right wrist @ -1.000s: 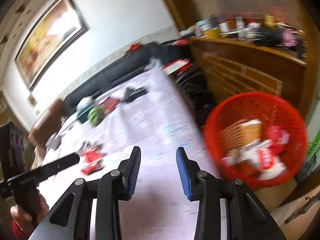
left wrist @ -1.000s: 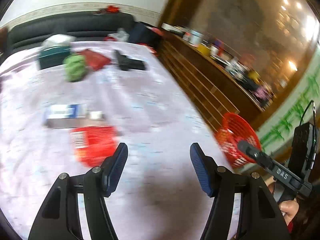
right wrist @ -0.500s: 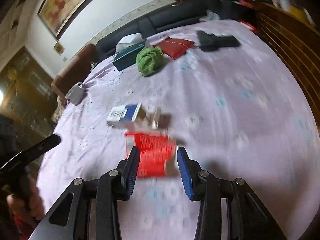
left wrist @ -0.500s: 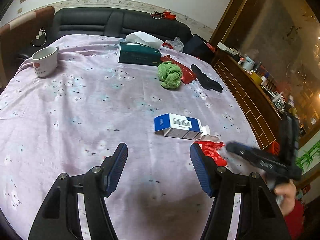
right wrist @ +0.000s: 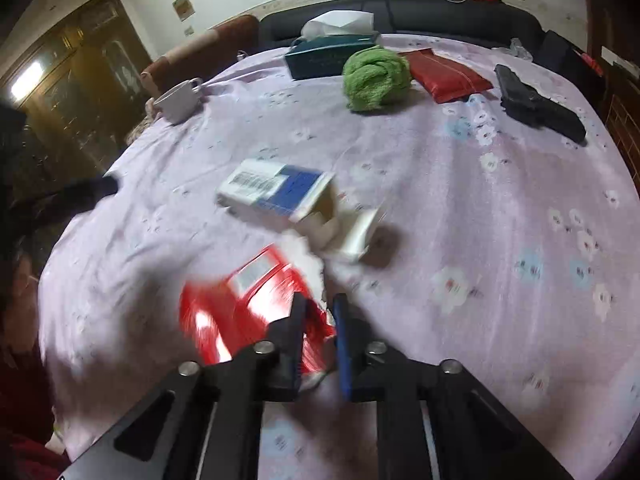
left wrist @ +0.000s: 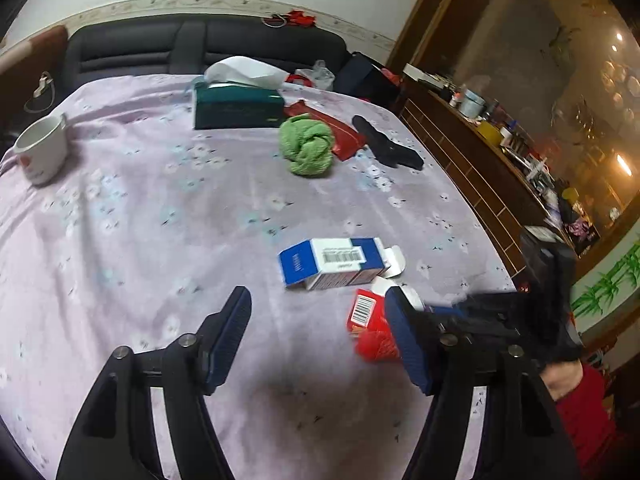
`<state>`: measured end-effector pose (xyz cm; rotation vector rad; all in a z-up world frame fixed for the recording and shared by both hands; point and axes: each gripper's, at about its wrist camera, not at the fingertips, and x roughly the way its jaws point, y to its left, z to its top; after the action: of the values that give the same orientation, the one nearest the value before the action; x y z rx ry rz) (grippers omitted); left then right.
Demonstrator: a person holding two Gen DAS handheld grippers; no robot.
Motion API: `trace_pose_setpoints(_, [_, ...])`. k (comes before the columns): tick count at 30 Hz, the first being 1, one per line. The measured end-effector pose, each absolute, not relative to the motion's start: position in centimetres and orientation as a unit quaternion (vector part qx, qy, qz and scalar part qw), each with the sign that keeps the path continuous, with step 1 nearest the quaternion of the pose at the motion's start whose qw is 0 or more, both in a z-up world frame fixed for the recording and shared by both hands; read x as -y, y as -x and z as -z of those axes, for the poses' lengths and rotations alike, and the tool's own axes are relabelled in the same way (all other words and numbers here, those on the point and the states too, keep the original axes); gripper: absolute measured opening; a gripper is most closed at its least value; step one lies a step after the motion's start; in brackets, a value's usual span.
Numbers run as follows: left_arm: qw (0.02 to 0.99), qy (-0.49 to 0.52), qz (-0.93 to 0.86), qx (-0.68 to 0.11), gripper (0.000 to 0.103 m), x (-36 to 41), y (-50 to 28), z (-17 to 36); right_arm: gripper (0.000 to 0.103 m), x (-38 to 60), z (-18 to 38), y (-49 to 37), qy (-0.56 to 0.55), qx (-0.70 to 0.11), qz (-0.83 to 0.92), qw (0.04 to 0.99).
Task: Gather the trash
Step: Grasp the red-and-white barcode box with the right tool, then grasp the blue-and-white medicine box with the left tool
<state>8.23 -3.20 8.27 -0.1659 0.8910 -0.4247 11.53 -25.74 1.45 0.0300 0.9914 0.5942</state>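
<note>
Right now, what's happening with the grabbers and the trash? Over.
Left gripper open, empty. Right gripper shut on crumpled red wrapper. Blue-and-white cardboard box touching just beyond; otherwise clear.

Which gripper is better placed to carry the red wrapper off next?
Right. The right gripper is already closed on the red wrapper's edge, while the left gripper sits open and empty over the tablecloth.

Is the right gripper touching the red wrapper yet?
Touching. In the right wrist view, the right gripper has nearly closed on the edge of the red wrapper.
</note>
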Motion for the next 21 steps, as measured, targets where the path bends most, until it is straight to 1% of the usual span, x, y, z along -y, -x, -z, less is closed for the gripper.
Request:
trace_pose_setpoints(3, [0.875,0.072,0.216,-0.428,0.069,4.6,-9.3,-8.4,0.005,26.4,-2.2,-9.1,-0.038,-0.459,-0.290,0.839])
trace_pose_setpoints(8, [0.867,0.057,0.233,-0.438,0.070,7.6,-12.6,-7.8,0.005,28.5,-3.9,-5.0,-0.086,-0.433,-0.275,0.854])
trace_pose_setpoints(15, [0.841,0.058,0.238,-0.483,0.070,10.4,-18.5,-4.6,0.005,31.8,-4.9,-1.7,-0.143,-0.411,-0.245,0.866])
trace_pose_setpoints(18, [0.827,0.054,0.235,-0.507,0.070,10.3,-19.1,-3.4,0.005,32.8,-5.0,-1.0,-0.149,-0.407,-0.234,0.870])
trace_pose_setpoints(21, [0.815,0.034,0.260,-0.516,0.070,10.5,-17.4,-3.1,0.005,33.7,-5.0,-0.2,-0.155,-0.407,-0.231,0.870])
